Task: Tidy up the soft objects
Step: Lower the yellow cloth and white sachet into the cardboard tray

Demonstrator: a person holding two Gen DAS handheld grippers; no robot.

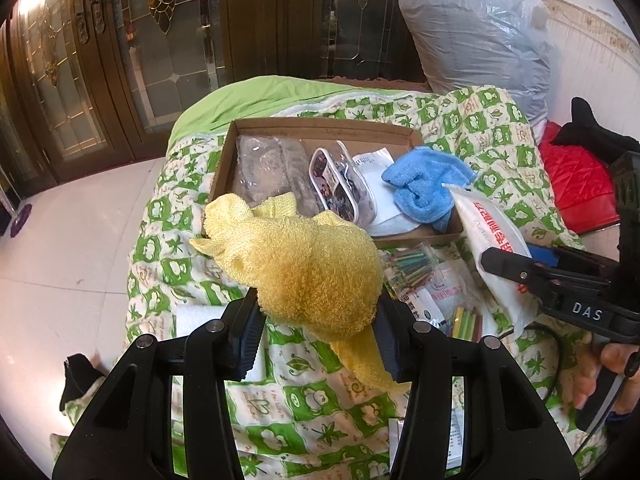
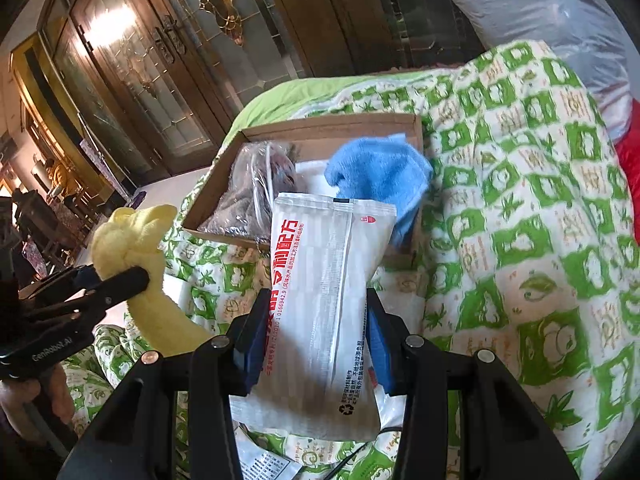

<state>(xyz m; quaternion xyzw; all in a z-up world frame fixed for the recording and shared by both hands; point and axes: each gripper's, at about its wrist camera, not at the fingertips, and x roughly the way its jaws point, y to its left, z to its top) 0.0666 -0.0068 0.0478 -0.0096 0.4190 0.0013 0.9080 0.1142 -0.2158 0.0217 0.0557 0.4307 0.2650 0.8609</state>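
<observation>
Holding a yellow towel [image 1: 316, 276] in my left gripper [image 1: 316, 332], I have its pads pressed into the bunched cloth from both sides; one end of the towel droops below the jaws and the other flops forward toward the near left corner of the box [image 1: 320, 126]. From the right wrist view the same towel [image 2: 132, 248] shows at the left, pinched in that gripper [image 2: 120, 280], with a hand [image 2: 36, 396] under it.

My right gripper [image 2: 316, 340] is clamped on a white packet [image 2: 324, 300] printed with red characters, jaws narrow against its two long edges, the packet standing up between them. It hangs just near of the box [image 2: 332, 124], at its right end. In the left wrist view the packet [image 1: 488, 236] sits at the right, in front of that gripper [image 1: 520, 268].

The cardboard box lies on a green-and-white quilt [image 1: 480, 120]. Inside, from left to right: grey items in clear wrap [image 1: 264, 168], a patterned pouch [image 1: 336, 184], a white sheet [image 1: 372, 160], and a blue cloth [image 1: 424, 188] bunched at the right end, partly over the rim.

Loose on the quilt near the box are clear packs of coloured sticks [image 1: 412, 264]. Far right, a big grey plastic bag [image 1: 480, 28] leans by the wall, with something red [image 1: 576, 184] beside it.
</observation>
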